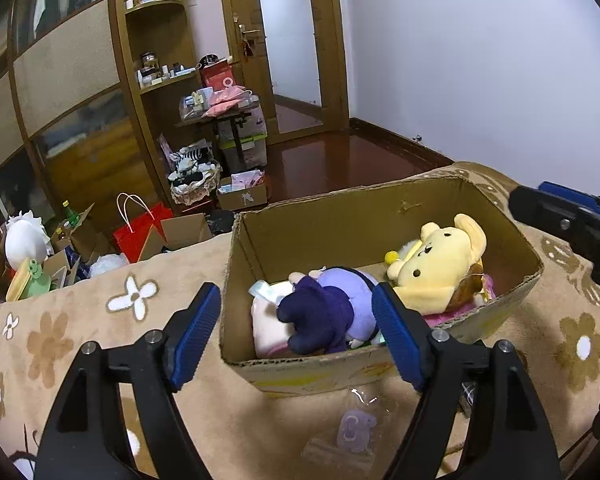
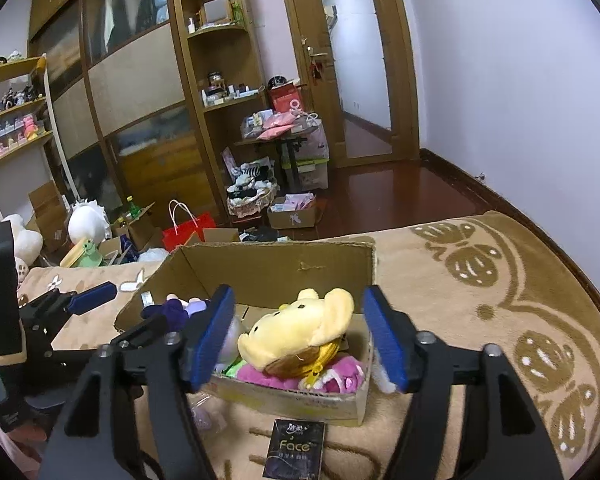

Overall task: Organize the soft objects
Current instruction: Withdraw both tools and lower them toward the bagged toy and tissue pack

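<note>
An open cardboard box [image 1: 340,216] [image 2: 276,264] stands on a beige flowered blanket. Inside lie a purple plush toy [image 1: 332,308] [image 2: 176,310], a yellow dog plush [image 1: 436,264] [image 2: 300,330], a pale pink soft item [image 1: 268,328] and a magenta plush [image 2: 340,374]. My left gripper [image 1: 298,334] is open and empty, just in front of the box over the purple plush. My right gripper [image 2: 300,338] is open and empty, its jaws on either side of the yellow plush above the box's near wall. The right gripper also shows in the left view [image 1: 572,224], and the left gripper in the right view [image 2: 80,300].
A clear packet with a lilac item [image 1: 356,428] and a dark "Face" packet [image 2: 296,452] lie on the blanket [image 1: 80,340] in front of the box. Beyond the bed are a red bag [image 1: 140,228], boxes, shelves and a wooden door [image 2: 352,60].
</note>
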The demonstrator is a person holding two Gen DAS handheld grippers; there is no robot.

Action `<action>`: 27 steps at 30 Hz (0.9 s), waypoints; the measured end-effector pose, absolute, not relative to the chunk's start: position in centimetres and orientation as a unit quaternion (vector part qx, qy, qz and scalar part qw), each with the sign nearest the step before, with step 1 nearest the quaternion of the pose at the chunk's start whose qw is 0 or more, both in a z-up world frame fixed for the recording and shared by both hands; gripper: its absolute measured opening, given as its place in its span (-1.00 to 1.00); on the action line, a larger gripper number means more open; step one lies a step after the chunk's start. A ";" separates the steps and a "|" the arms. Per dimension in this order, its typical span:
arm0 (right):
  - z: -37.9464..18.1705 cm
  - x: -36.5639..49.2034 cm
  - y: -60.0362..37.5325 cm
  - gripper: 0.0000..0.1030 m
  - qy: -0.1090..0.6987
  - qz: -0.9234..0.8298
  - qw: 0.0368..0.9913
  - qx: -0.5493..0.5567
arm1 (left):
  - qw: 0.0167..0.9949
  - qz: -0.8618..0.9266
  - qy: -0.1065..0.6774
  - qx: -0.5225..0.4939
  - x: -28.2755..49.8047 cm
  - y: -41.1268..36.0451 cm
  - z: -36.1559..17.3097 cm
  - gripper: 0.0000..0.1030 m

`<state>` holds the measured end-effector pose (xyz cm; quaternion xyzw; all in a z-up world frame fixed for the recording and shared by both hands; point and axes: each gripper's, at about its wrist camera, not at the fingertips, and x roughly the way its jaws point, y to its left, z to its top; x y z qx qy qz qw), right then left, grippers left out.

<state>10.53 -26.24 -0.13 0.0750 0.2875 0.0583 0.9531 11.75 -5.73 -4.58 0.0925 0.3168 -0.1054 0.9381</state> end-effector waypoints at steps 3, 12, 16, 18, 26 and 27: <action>0.3 9.8 -26.5 0.73 0.283 0.054 0.954 0.078 | 0.940 -0.106 0.313 0.091 11.4 -5.1 -4.1 0.59; 1.4 7.6 -26.5 1.00 0.277 0.028 0.959 0.059 | 0.939 -0.101 0.318 0.085 9.1 -4.1 -3.2 0.71; 2.1 6.6 -26.1 1.00 0.279 0.017 0.959 0.048 | 0.940 -0.096 0.317 0.077 8.0 -3.4 -2.6 0.79; 2.2 6.0 -25.9 1.00 0.281 0.012 0.959 0.045 | 0.941 -0.093 0.317 0.076 7.5 -3.2 -2.1 0.80; 2.5 4.2 -25.5 1.00 0.286 0.014 0.957 0.040 | 0.946 -0.078 0.312 0.051 5.4 -1.6 -0.8 0.91; 2.5 4.0 -25.4 1.00 0.288 0.014 0.957 0.039 | 0.945 -0.076 0.314 0.051 5.3 -1.4 -0.7 0.91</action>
